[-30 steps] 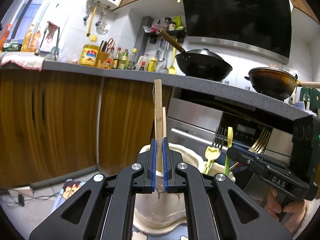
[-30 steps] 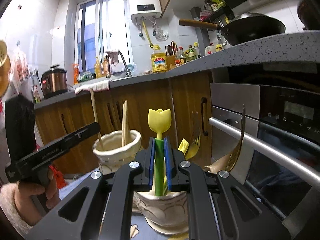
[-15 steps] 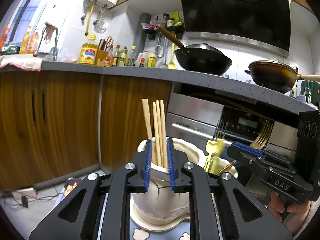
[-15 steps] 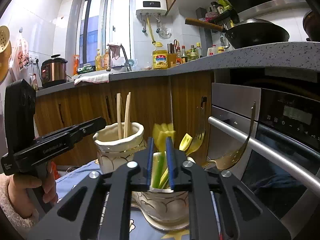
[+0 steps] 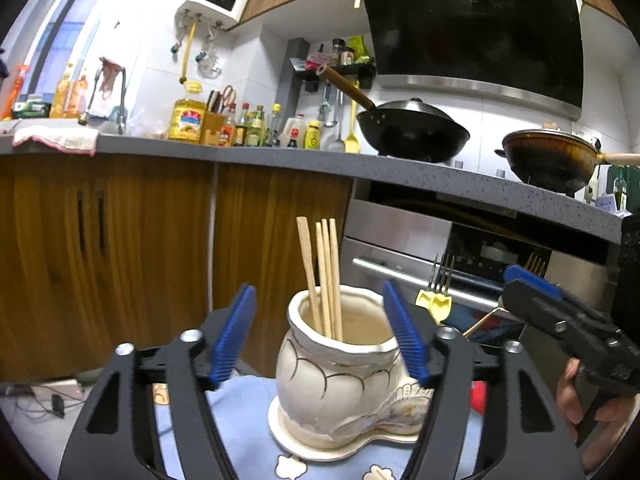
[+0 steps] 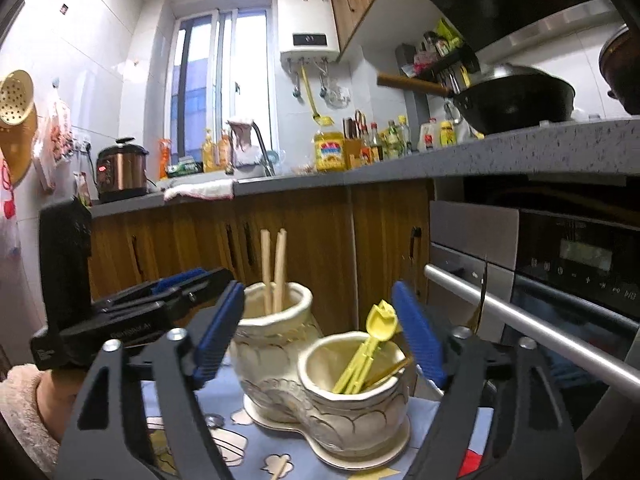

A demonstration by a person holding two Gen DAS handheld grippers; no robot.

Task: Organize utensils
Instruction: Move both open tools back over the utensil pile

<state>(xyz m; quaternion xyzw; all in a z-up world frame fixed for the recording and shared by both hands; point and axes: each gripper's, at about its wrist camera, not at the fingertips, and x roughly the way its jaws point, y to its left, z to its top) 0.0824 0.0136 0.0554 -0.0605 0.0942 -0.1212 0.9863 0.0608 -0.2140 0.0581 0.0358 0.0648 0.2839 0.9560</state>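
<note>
Holding both grippers, left gripper (image 5: 320,336) and right gripper (image 6: 320,332), spread and empty, we judge sorting nearly done: chopsticks (image 5: 325,276) and yellow utensils (image 6: 370,352) stand in their pots.

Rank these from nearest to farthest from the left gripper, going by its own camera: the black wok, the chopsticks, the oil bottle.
1. Chopsticks: upright in the cup between the open left gripper's fingers.
2. Black wok: counter, upper right.
3. Oil bottle: counter, upper left, farther along.

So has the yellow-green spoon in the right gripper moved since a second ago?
Yes. The yellow-green spoon has dropped from between the jaws into the front ceramic cup, leaning against its rim; the right gripper is open.
</note>
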